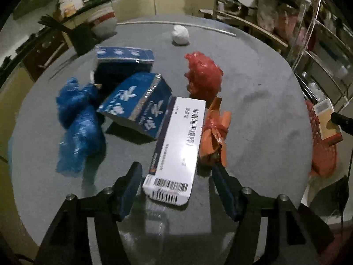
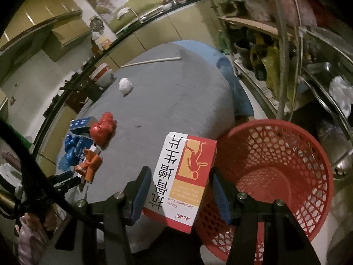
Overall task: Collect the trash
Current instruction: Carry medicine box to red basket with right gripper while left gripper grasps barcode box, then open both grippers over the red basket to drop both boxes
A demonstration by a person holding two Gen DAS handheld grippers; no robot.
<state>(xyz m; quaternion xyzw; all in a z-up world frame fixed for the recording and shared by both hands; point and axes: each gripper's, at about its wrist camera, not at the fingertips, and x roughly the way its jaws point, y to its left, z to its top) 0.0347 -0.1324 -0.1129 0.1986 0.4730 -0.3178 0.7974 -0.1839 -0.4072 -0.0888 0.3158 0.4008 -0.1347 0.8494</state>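
Table (image 1: 264,119): two blue tissue boxes (image 1: 136,103), one blue crumpled bag (image 1: 77,123), one red crumpled bag (image 1: 204,75), one orange wrapper (image 1: 215,137), one white paper ball (image 1: 180,34), one white medicine box (image 1: 176,148) bearing a barcode and Chinese print. Left gripper (image 1: 177,176): jaws apart, straddling the white medicine box, pads clear of it. Right gripper (image 2: 179,190): clamped on one red-and-white medicine box (image 2: 183,176), marked "Kanggu Zengsheng Pian", held beside one red mesh basket (image 2: 275,176).
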